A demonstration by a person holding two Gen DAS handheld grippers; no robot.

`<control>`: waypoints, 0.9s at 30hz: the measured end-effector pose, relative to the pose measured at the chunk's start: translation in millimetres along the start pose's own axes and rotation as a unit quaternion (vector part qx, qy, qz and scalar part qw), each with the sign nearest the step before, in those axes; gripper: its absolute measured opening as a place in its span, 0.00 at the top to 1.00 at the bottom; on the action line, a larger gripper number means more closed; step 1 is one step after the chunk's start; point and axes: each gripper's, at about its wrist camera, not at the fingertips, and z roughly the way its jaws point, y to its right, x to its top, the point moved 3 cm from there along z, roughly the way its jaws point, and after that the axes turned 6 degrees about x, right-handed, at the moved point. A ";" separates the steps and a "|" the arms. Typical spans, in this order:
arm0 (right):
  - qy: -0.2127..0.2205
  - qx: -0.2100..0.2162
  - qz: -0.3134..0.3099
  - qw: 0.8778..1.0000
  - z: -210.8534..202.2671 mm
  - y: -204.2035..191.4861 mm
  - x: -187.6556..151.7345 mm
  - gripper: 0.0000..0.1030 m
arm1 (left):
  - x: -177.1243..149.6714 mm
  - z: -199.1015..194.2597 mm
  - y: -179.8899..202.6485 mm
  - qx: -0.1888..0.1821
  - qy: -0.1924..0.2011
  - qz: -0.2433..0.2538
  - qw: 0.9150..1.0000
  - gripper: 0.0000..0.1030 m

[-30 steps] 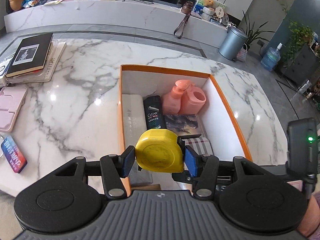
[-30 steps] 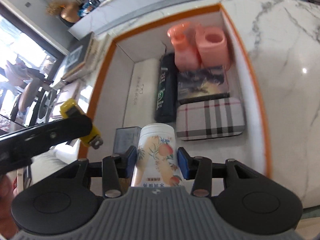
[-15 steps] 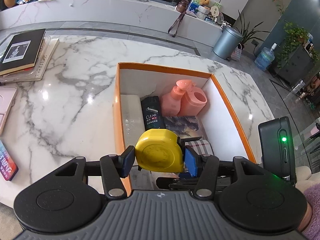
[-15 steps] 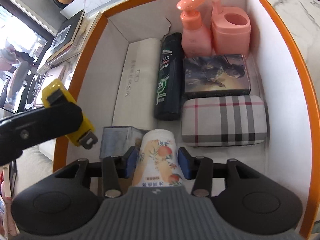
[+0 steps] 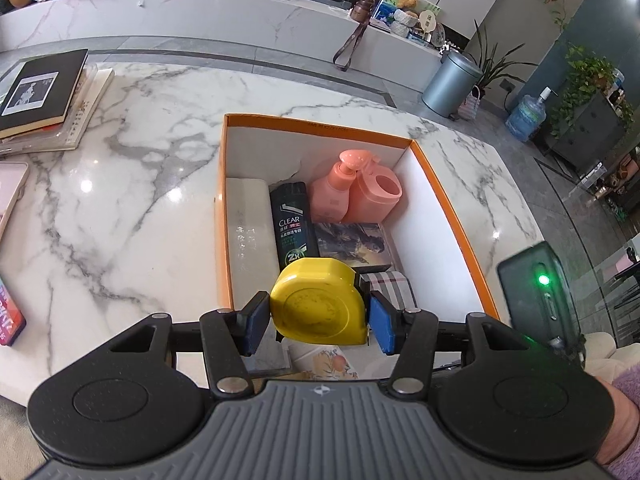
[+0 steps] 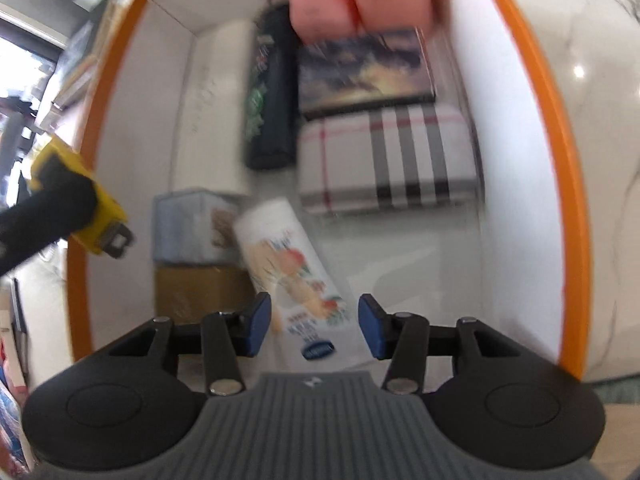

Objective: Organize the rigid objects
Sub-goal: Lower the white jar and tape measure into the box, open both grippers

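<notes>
While the right view blurs, right tool (image 6: 314,322) gaping – can (image 6: 290,270) loose (label unreadable), left tool (image 5: 319,317) gripping tape measure (image 5: 318,300).

Table (image 5: 120,184): polished marble, glossy with glare spots. Box (image 5: 448,196): matt white card inside, orange rim. Tape measure (image 5: 320,300) scuffed yellow plastic; bin (image 5: 450,84) brushed metal; pump bottle (image 5: 332,196) smooth pink plastic.

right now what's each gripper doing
left gripper: shut on tape measure
right gripper: open, peach bottle loose between its fingers
</notes>
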 end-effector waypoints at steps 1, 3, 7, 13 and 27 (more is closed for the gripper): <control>-0.004 -0.003 0.013 1.000 1.5 1.4 0.5 0.60 | -0.3 -0.4 -0.6 0.001 0.000 -0.001 1.000 0.41; -0.014 0.005 0.036 0.999 6.2 4.1 1.2 0.65 | -0.2 -0.8 -1.5 0.001 0.001 -0.004 1.000 0.41; -0.008 0.014 0.067 0.998 8.3 5.6 2.0 0.69 | 0.5 -1.1 -2.0 0.004 0.001 -0.004 1.000 0.41; 0.031 0.030 0.081 0.996 -1.3 10.5 9.1 0.85 | 0.0 1.5 1.9 0.005 -0.004 0.001 1.000 0.41; 0.277 -0.021 -0.066 0.958 -133.1 16.3 -2.5 0.81 | -10.7 23.5 45.0 -0.003 -0.067 0.004 0.998 0.41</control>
